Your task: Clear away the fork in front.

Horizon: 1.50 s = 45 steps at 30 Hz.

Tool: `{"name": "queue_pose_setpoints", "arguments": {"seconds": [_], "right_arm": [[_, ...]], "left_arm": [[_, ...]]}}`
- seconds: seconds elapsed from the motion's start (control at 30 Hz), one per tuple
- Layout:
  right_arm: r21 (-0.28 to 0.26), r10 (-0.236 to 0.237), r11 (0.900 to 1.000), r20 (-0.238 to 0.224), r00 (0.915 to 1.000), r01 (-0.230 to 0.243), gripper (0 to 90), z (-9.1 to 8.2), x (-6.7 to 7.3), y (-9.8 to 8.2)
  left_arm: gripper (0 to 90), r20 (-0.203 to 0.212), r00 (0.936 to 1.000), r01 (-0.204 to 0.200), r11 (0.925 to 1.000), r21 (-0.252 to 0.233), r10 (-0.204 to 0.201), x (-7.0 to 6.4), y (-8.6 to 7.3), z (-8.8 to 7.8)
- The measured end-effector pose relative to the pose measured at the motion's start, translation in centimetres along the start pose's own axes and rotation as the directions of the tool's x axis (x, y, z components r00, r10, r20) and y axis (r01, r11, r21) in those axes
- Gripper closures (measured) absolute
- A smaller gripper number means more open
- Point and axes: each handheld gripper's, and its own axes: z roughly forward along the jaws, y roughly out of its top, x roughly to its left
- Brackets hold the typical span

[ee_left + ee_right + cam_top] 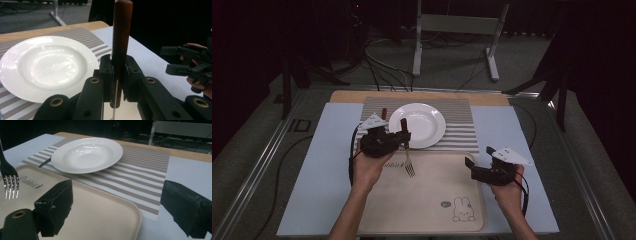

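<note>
Your left tool (403,139) clamps the fork (408,159) by its wooden handle, tines hanging over the beige tray (432,210). Your right tool (477,161) stands wide, empty. Striped mat (459,127) and white plate (418,125) lie far on the worktop (324,165); dark room beyond.

A pale blue table (327,165) fills mid-frame; a striped placemat (457,135) lies at centre, a beige tray (432,200) below it.

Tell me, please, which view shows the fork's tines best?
The right gripper view: the fork hangs at its left edge, four shiny tines pointing down over the tray. The high view shows the whole fork, but small, in the left gripper. The left gripper view gives the brown handle clamped between the jaws.
</note>
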Motion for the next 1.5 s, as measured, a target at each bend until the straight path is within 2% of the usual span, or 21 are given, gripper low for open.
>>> {"name": "queue_pose_setpoints", "arguments": {"seconds": [0.7,0.97,1.27,1.37,1.47,1.5], "right_arm": [[0.007,0.002,1.0,0.006,1.0,-0.002,11.6,0.0,-0.2,-0.2],[0.012,0.004,1.0,0.007,1.0,-0.004,11.6,0.1,-0.2,-0.3],[0.019,0.008,1.0,0.009,0.9999,-0.008,11.7,0.3,-0.3,-0.4],[0.019,0.008,1.0,0.007,0.9999,-0.008,11.7,0.3,-0.2,-0.4],[0.022,0.009,1.0,0.008,0.9999,-0.009,11.8,0.3,-0.2,-0.4],[0.022,0.009,1.0,0.008,0.9999,-0.009,11.8,0.3,-0.2,-0.4]], "left_arm": [[80.0,0.021,0.9996,-0.019,0.9992,0.036,0.019,1.2,-0.5,-2.7],[80.0,0.018,0.9998,-0.007,0.9982,0.059,0.006,1.6,-1.2,-4.4],[80.1,-0.001,1.0,0.003,0.9939,0.111,-0.003,2.2,-2.4,-6.6],[80.3,0.03,0.999,0.029,0.9897,0.14,-0.033,2.5,-2.8,-6.9],[80.3,0.035,0.9981,0.043,0.9825,0.181,-0.05,2.6,-3.3,-6.8],[80.3,0.035,0.9981,0.043,0.9825,0.181,-0.05,2.6,-3.3,-6.8]]}}
